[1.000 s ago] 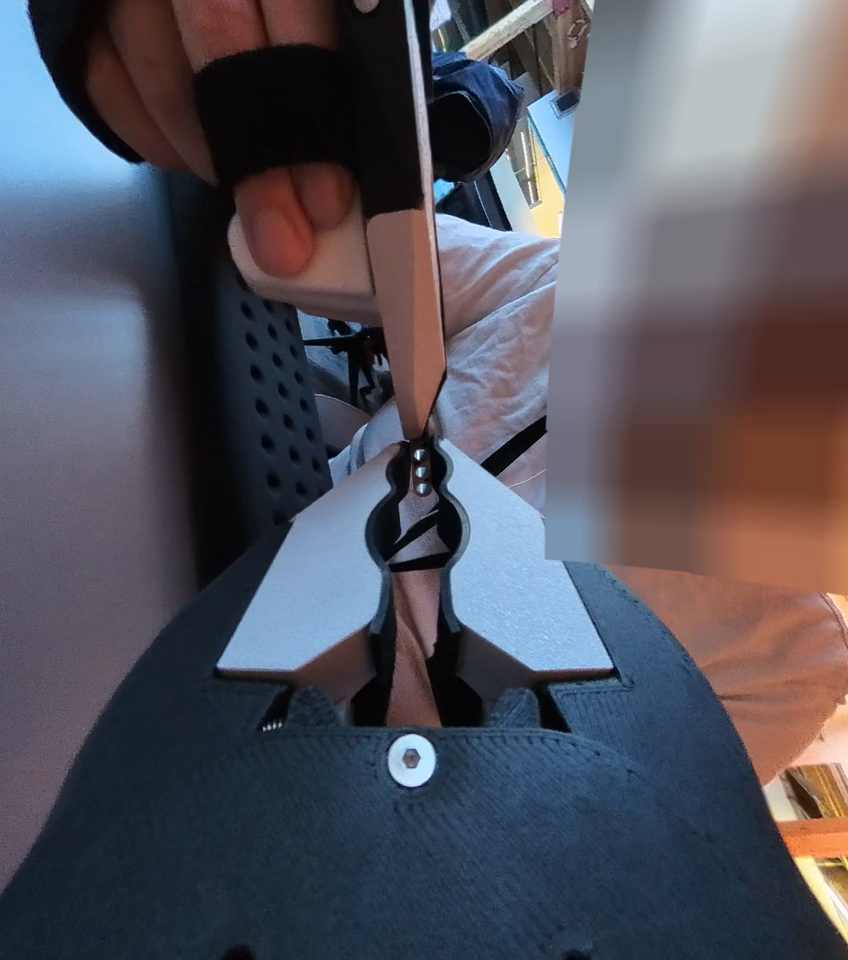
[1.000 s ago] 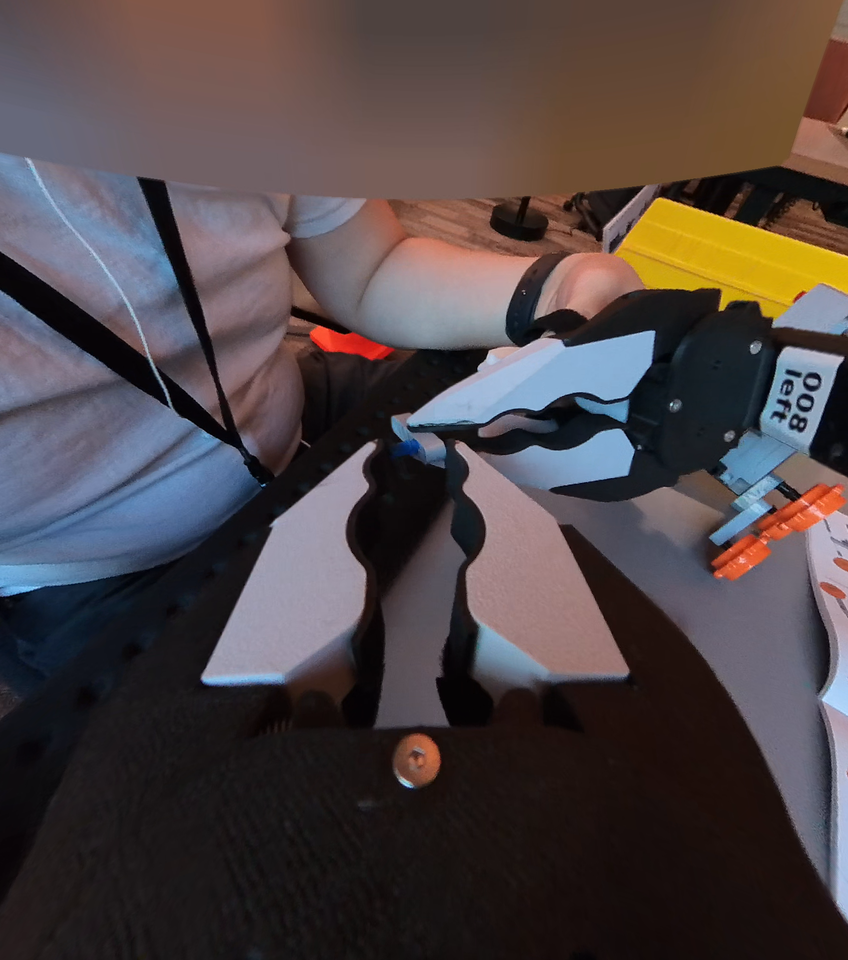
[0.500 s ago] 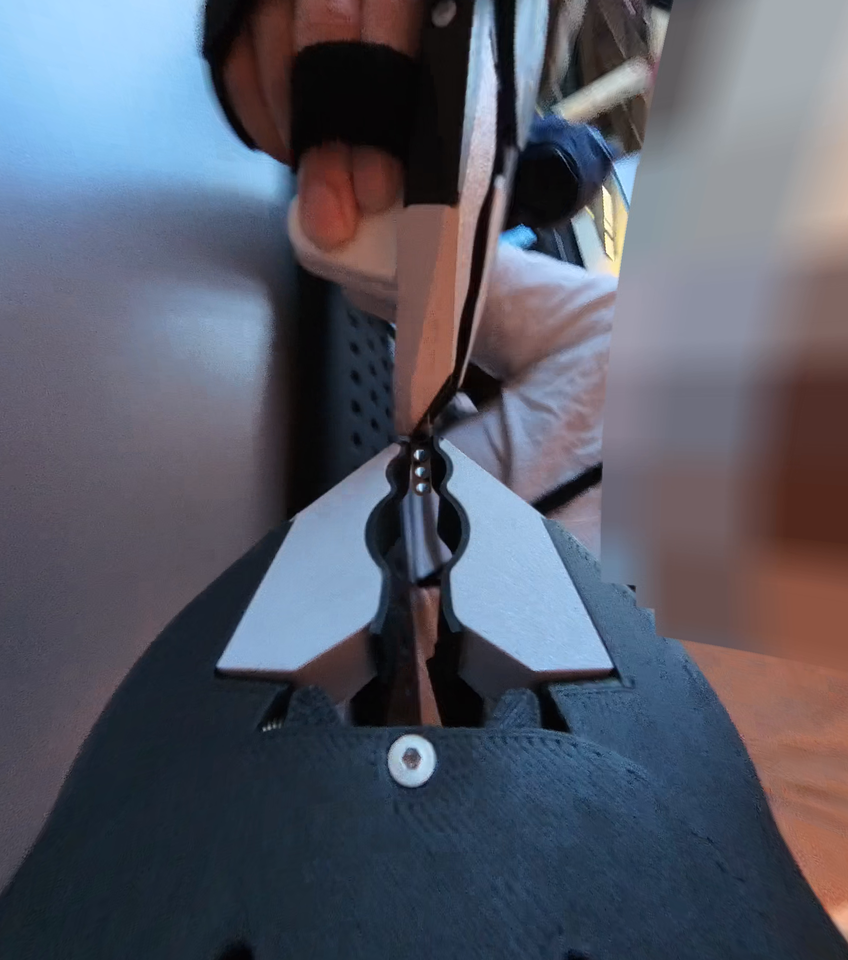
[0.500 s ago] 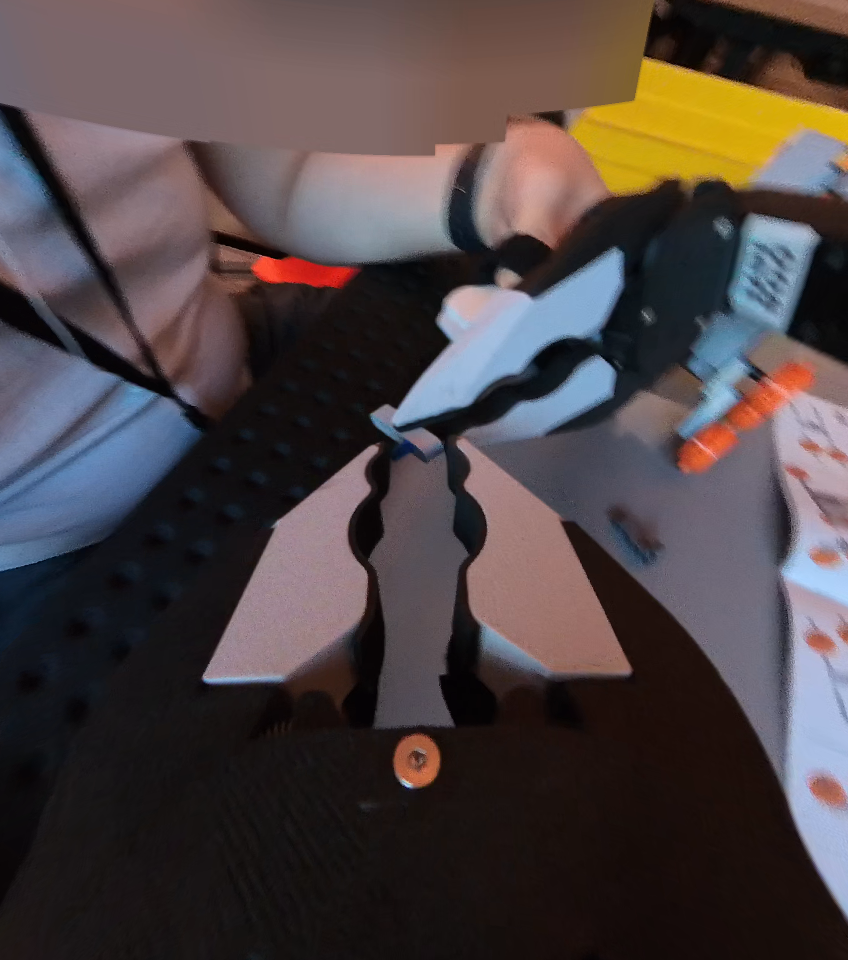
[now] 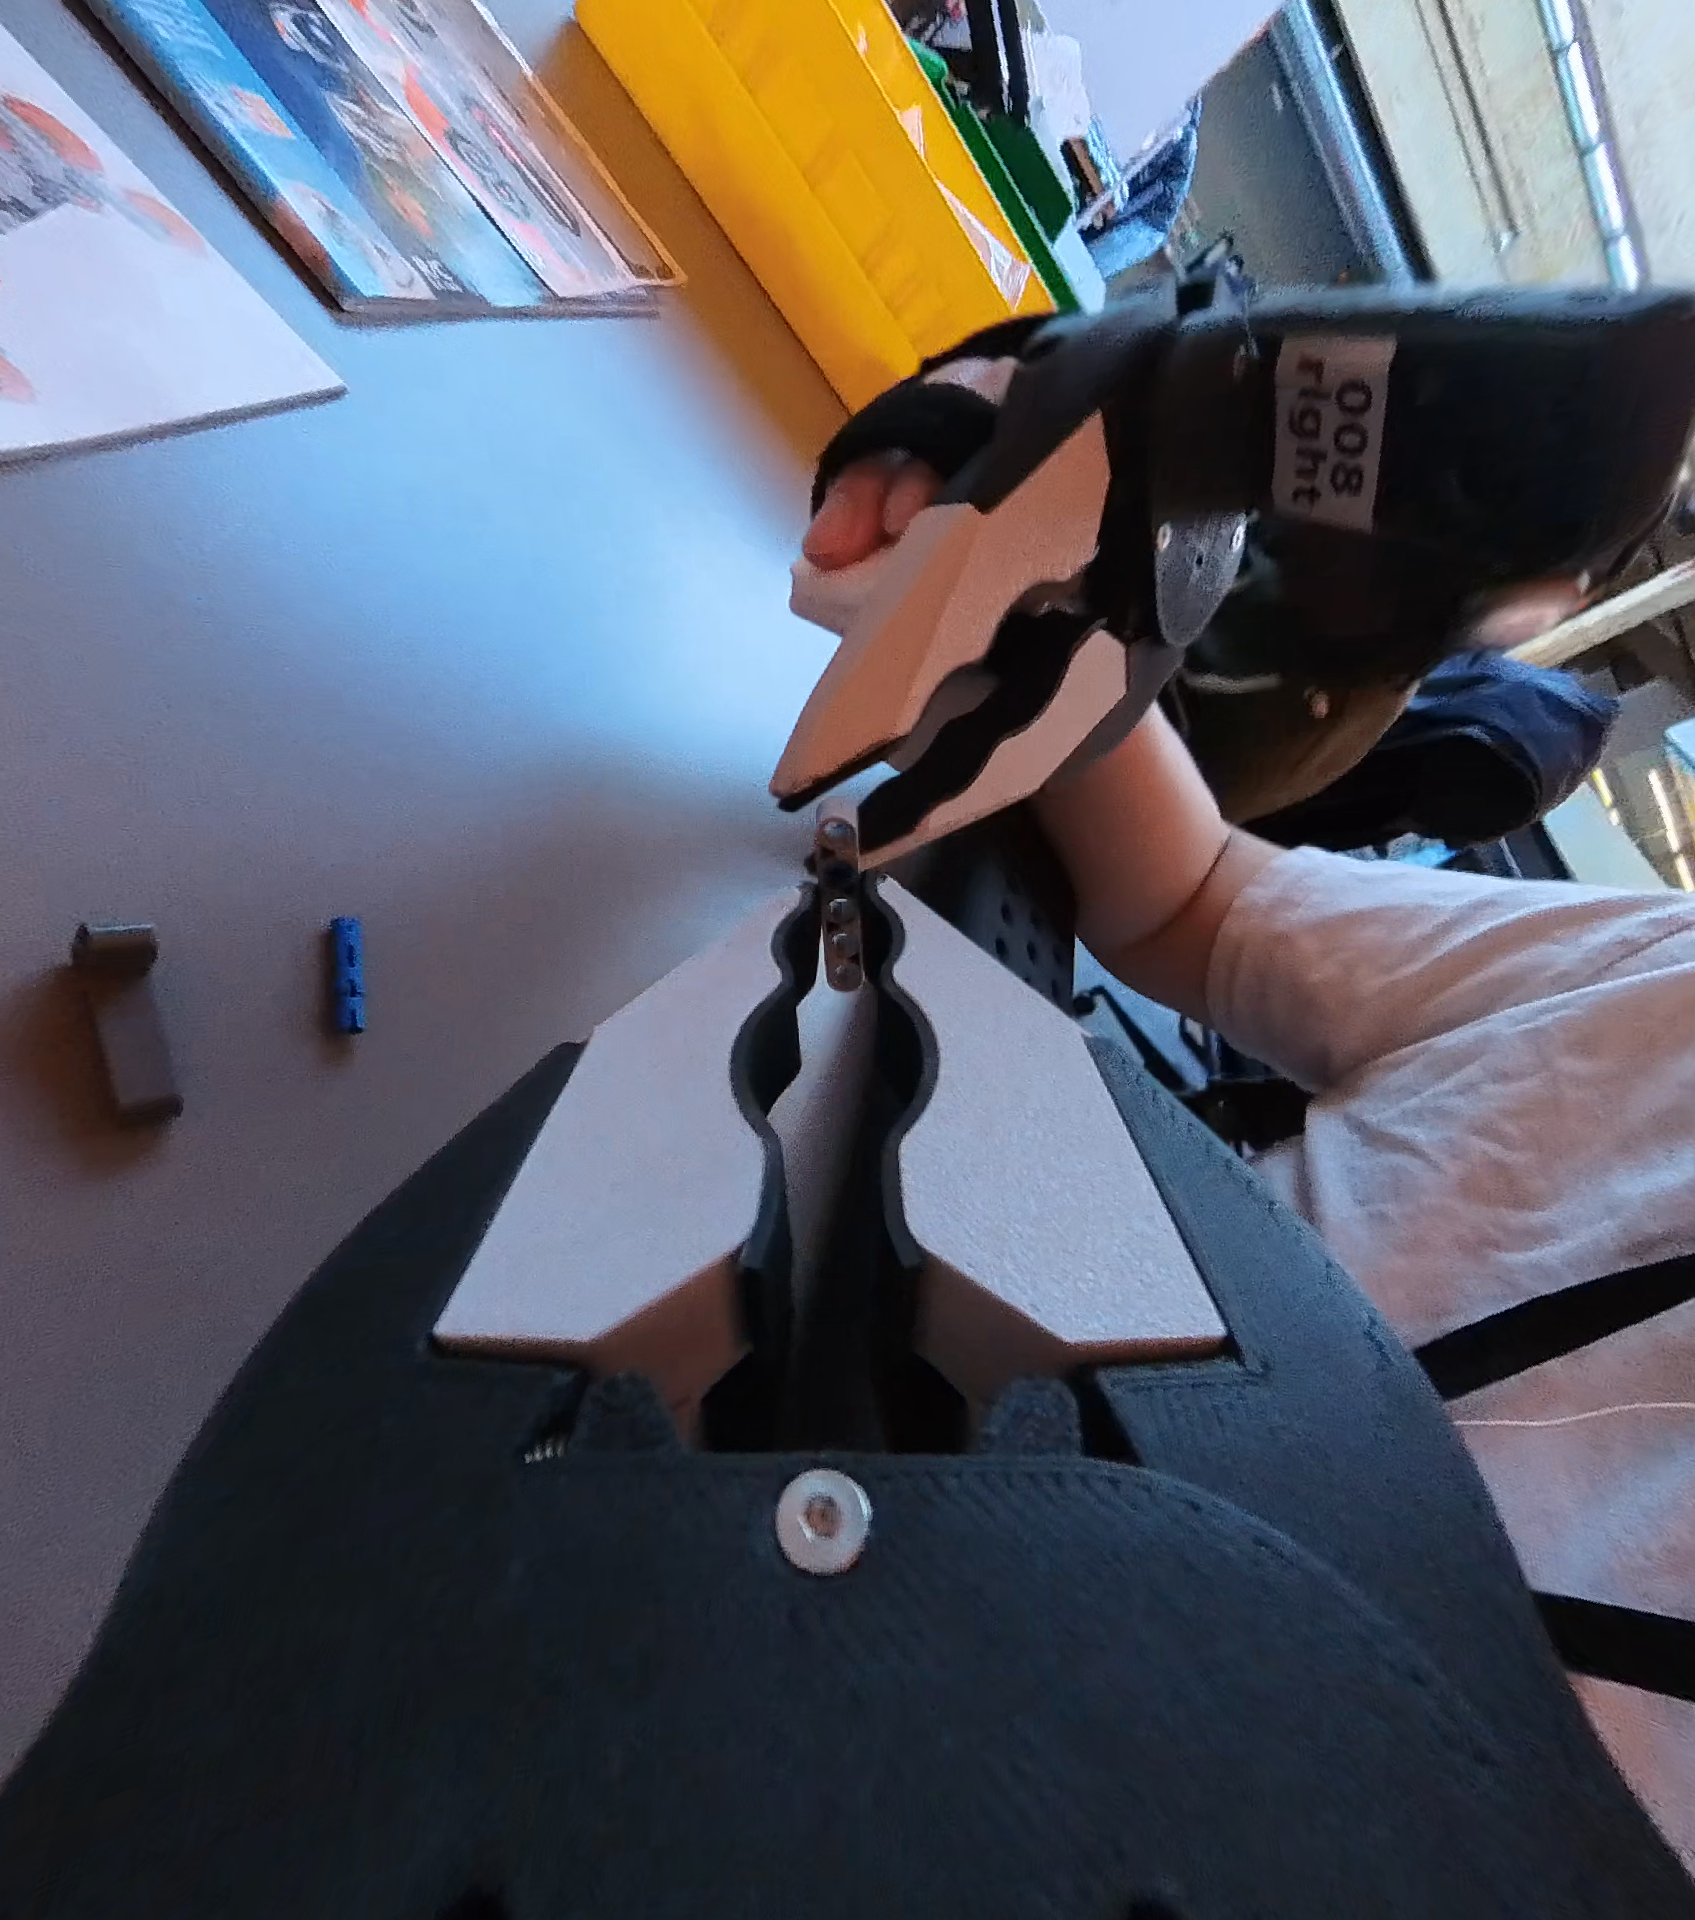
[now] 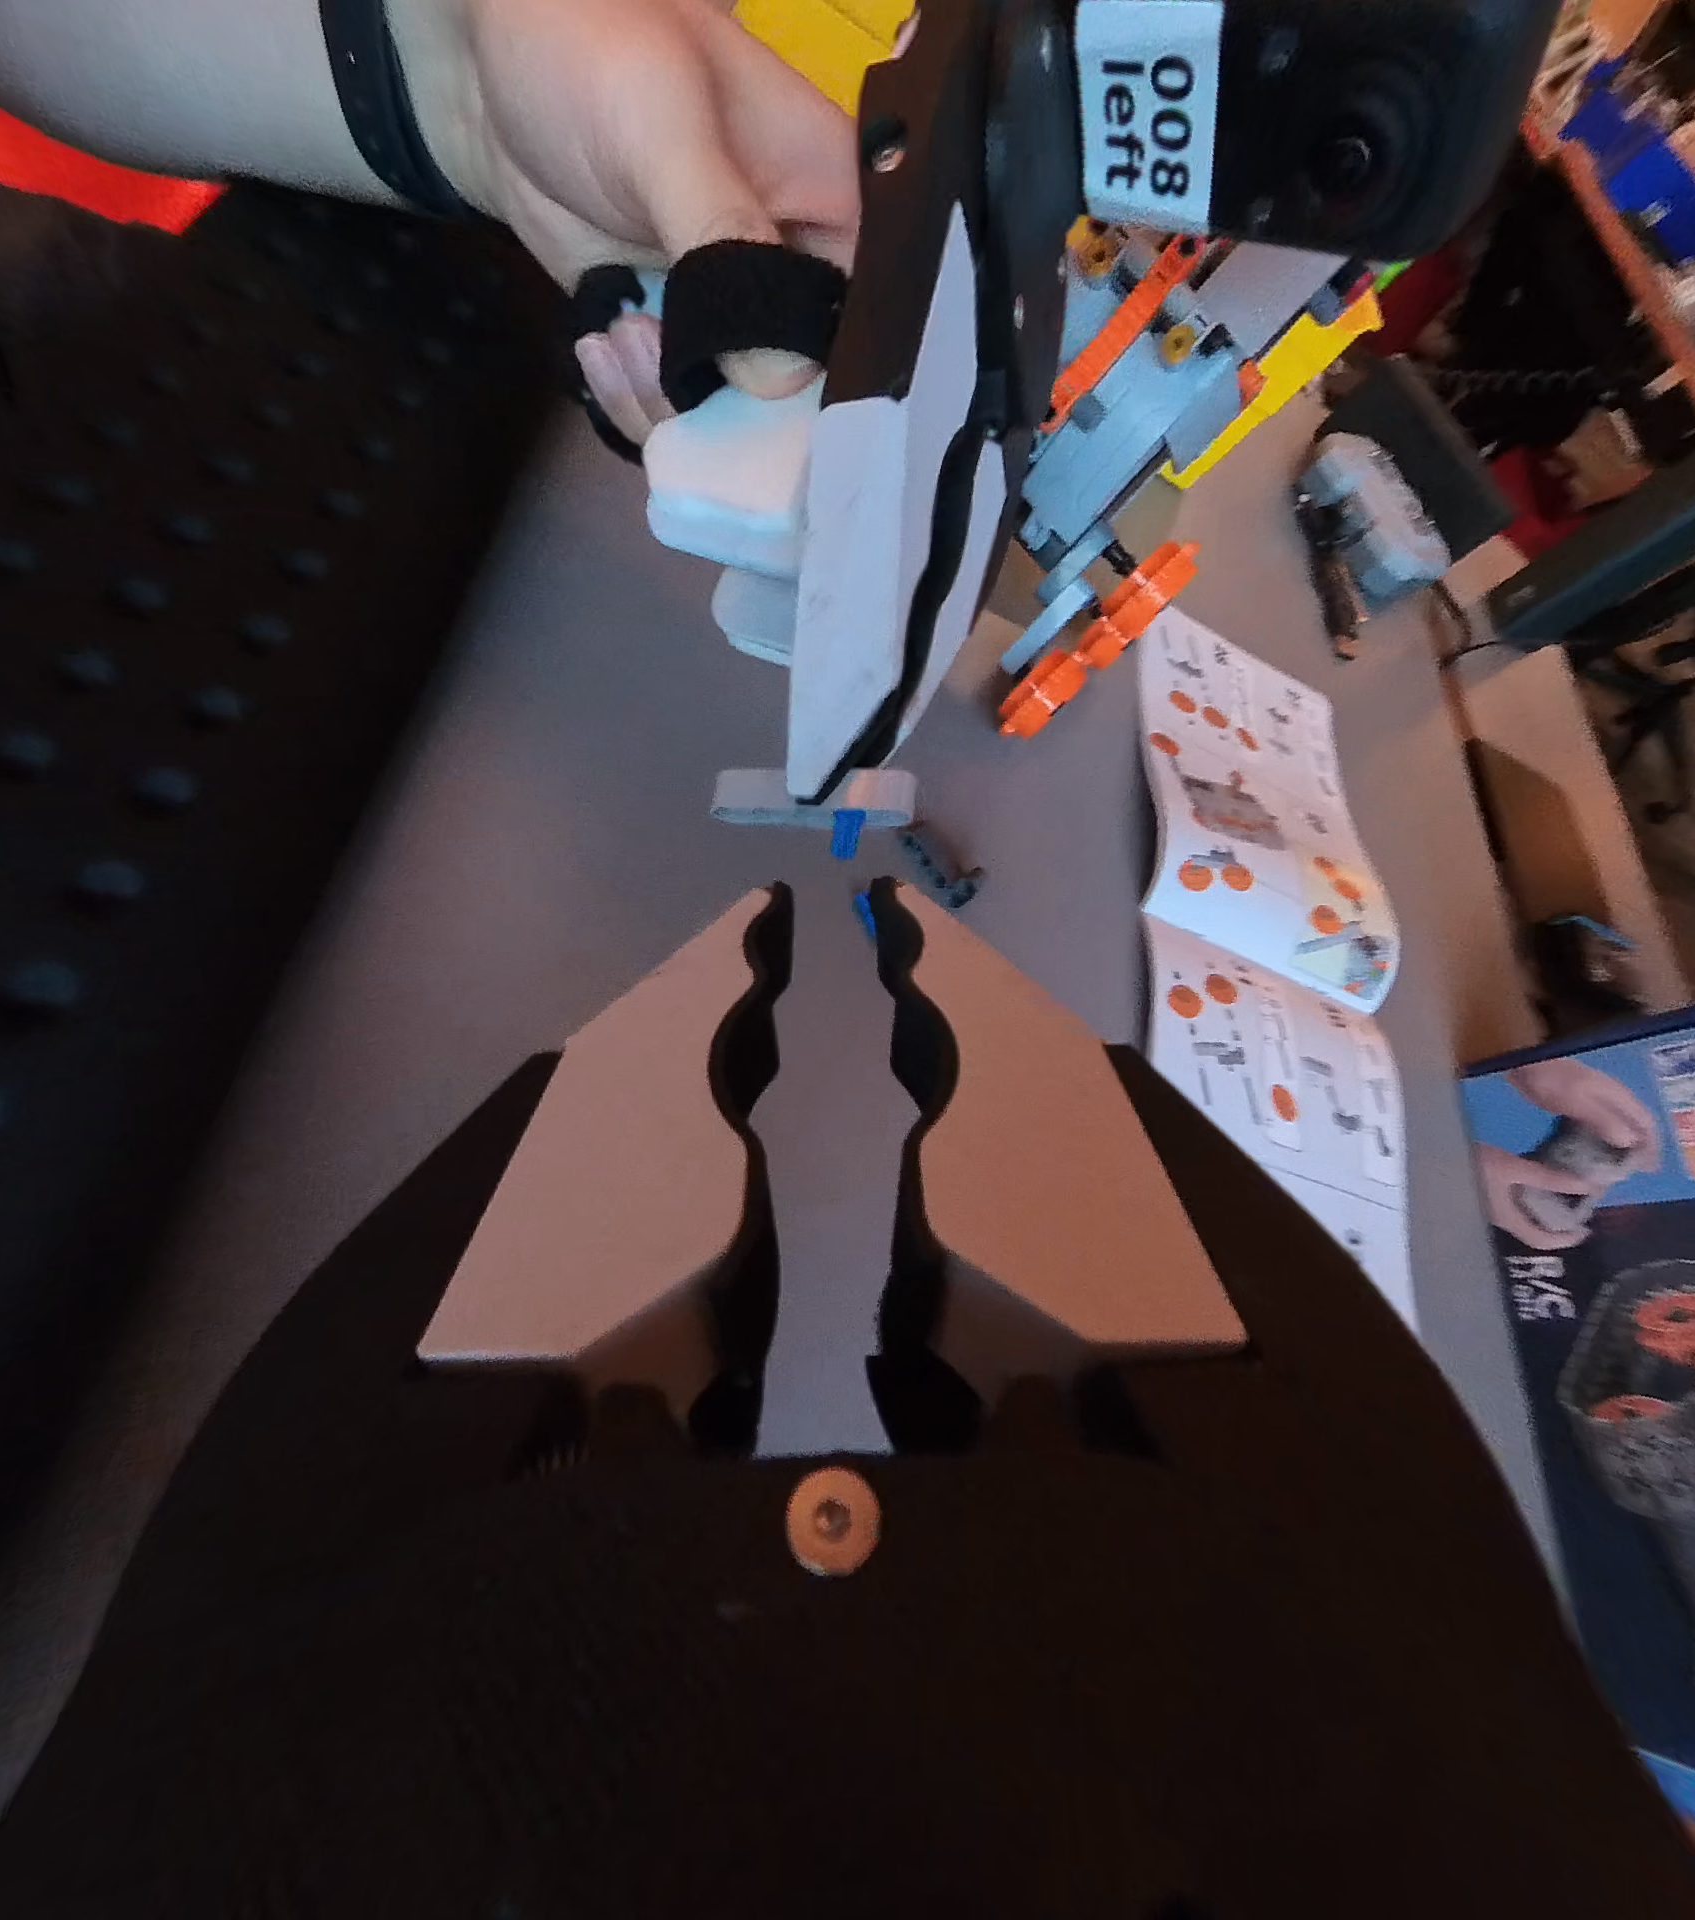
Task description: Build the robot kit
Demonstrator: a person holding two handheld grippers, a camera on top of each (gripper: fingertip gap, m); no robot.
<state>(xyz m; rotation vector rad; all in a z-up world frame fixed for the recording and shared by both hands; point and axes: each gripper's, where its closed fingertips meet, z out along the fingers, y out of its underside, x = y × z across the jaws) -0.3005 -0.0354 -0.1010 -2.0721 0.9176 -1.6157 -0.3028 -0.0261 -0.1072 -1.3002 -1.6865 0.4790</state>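
My left gripper [image 5: 840, 904] is shut on a thin grey beam [image 5: 837, 844] with a row of holes, held edge-on at its tips. In the right wrist view the left gripper [image 6: 848, 784] points down over the grey table [image 6: 614, 727] with the beam [image 6: 755, 810] crosswise in it. A blue pin [image 6: 845, 831] sticks out of the beam. My right gripper [image 6: 830, 896] is open and empty, its tips just short of the beam. It also shows in the left wrist view [image 5: 827, 805], jaws apart around the beam's end.
A loose blue pin [image 5: 345, 975] and a dark grey piece [image 5: 124, 1023] lie on the table. A grey, yellow and orange brick model [image 6: 1113, 613], an open instruction booklet [image 6: 1258, 831], a blue box [image 6: 1653, 1299] and a yellow bin [image 5: 822, 187] stand around. A black perforated surface [image 6: 95, 623] is at the near side. The tips of both grippers are at nearly the same place. Both grippers' tips are roughly 9 centimetres from the loose blue pin [image 5: 345, 975].
Both grippers have swung round toward the table. The right gripper's tips, which were at the beam, now stand slightly back from it. The left gripper still holds the beam.
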